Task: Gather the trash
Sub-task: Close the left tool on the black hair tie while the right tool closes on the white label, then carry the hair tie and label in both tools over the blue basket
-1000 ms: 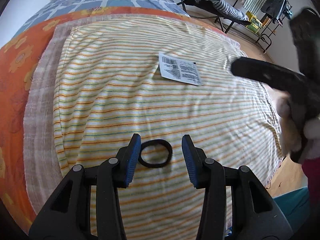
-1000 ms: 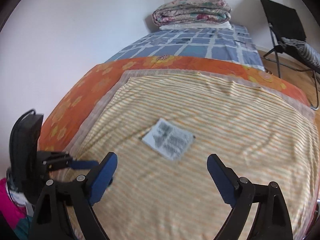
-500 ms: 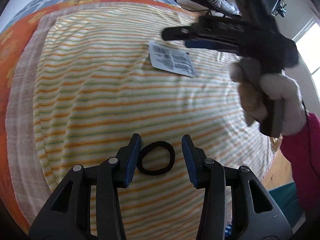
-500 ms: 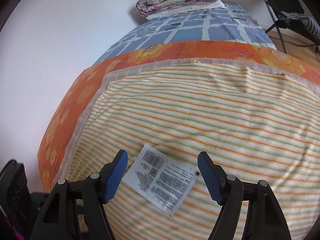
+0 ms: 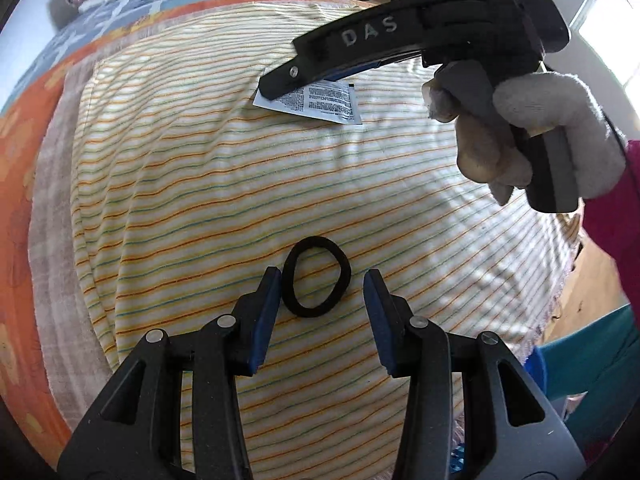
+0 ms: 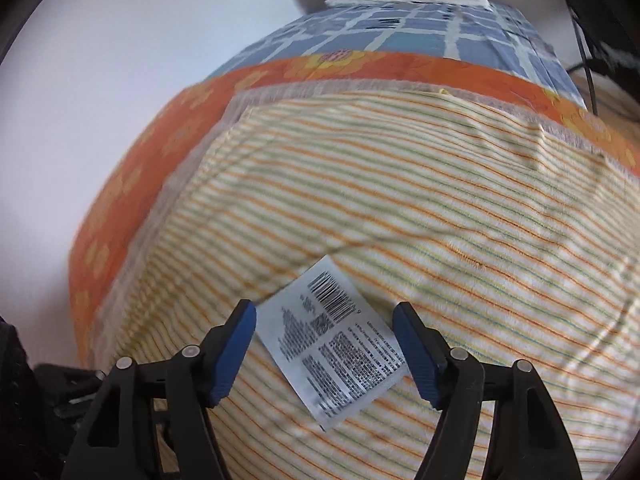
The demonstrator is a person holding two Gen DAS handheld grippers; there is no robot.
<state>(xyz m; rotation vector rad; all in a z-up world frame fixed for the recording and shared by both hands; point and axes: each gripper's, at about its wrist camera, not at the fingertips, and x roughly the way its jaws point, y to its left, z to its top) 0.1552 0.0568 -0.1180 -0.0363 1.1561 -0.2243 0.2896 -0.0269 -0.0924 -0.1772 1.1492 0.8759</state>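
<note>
Both our grippers are open and empty: left gripper [image 5: 318, 294] straddles the soft band [image 5: 316, 277]; right gripper [image 6: 324, 330] straddles the thin, light label [image 6: 334, 354], best pinched by its edges.

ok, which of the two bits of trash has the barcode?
The flat white packet, between the right gripper fingers. The other, a plain black hair tie, lies by the left gripper.
</note>
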